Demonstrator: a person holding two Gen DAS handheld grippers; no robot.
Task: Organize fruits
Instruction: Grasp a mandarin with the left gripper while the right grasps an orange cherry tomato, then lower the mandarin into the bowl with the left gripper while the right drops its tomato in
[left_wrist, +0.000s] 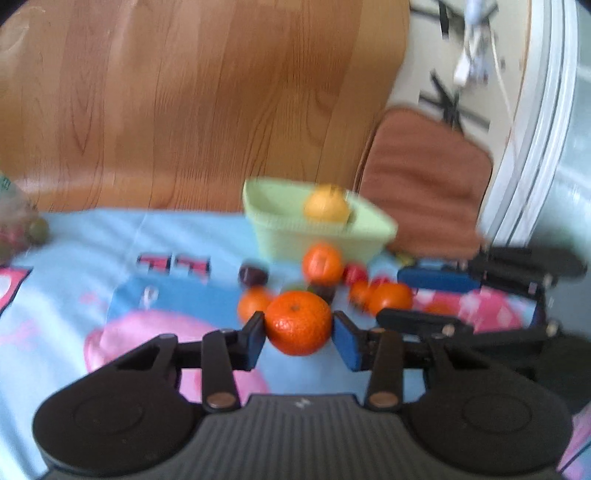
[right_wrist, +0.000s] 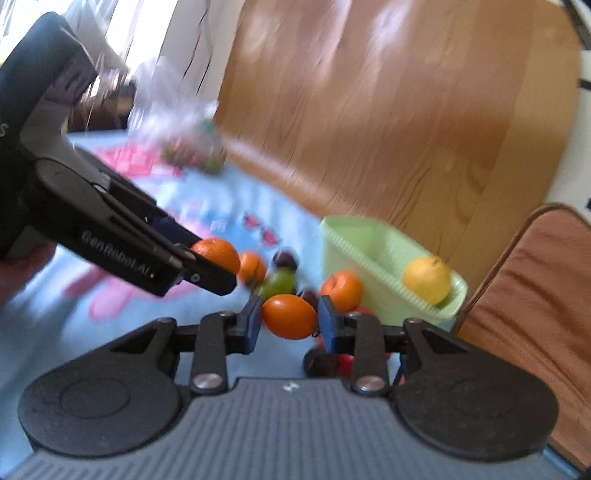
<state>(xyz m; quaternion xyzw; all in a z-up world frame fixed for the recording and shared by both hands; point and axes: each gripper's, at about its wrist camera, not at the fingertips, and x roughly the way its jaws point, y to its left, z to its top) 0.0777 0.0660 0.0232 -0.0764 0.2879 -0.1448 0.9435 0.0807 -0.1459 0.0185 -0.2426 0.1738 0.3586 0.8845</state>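
My left gripper (left_wrist: 299, 332) is shut on a round orange mandarin (left_wrist: 298, 322), its blue pads pressing both sides; the right wrist view shows that gripper (right_wrist: 212, 260) at the left with the mandarin (right_wrist: 218, 254). My right gripper (right_wrist: 290, 323) is shut on a smooth oval orange fruit (right_wrist: 290, 316). Both are held above the blue cloth. Behind them lies a pile of fruit: an orange (left_wrist: 322, 264), a dark plum (left_wrist: 253, 275), a red fruit (left_wrist: 355, 273) and a green one (right_wrist: 279, 282). A light green basket (left_wrist: 295, 236) behind the pile holds a yellow fruit (left_wrist: 327, 208).
A blue cloth with pink cartoon prints (left_wrist: 92, 258) covers the surface. A brown cushion (left_wrist: 424, 177) lies right of the basket. A clear plastic bag with fruit (right_wrist: 184, 129) sits at the far left. Wooden floor (left_wrist: 184, 92) lies beyond the cloth.
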